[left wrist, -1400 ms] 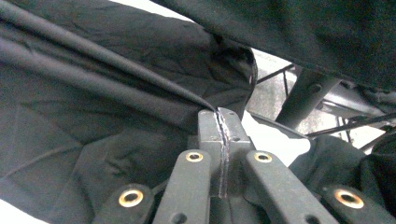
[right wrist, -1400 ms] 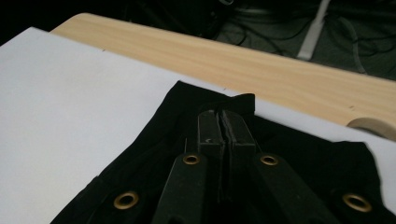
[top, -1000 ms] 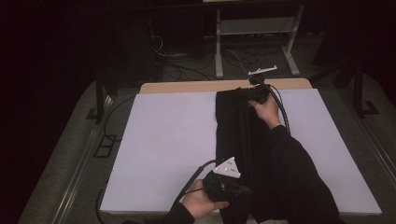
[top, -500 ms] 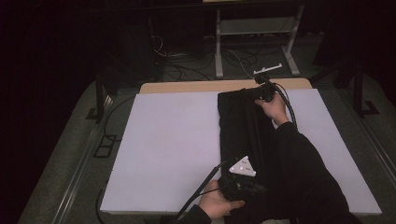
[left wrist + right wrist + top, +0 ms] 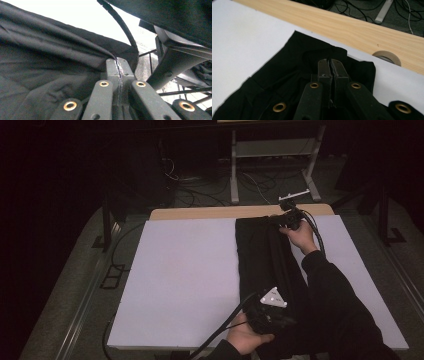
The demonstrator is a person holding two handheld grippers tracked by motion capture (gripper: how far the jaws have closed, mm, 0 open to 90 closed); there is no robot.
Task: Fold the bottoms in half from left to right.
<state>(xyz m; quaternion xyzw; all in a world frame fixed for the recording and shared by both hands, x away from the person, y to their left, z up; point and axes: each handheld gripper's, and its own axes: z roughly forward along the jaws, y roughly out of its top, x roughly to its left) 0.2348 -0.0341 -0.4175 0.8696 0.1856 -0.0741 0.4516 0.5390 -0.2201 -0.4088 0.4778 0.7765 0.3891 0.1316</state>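
A long black garment (image 5: 265, 260) lies lengthwise on the white table cover (image 5: 185, 275), right of centre. At its near end my left gripper (image 5: 286, 321) is shut on the cloth. In the left gripper view the jaws (image 5: 117, 62) meet on a fold of the black garment (image 5: 50, 75), which pulls into ridges from the tips. My right gripper (image 5: 275, 220) is at the far end, held by a hand in a black sleeve. Its jaws (image 5: 331, 61) are closed on the top edge of the garment (image 5: 294, 65).
A bare wooden strip (image 5: 210, 213) runs along the table's far edge, with a roll of tape (image 5: 387, 56) lying on it. Behind the table are a metal stand (image 5: 272, 165) and floor cables. White cover lies open to the left of the garment.
Both hands have shifted to the right, and the garment has moved right with them. The jaws of both grippers stay closed on the cloth.
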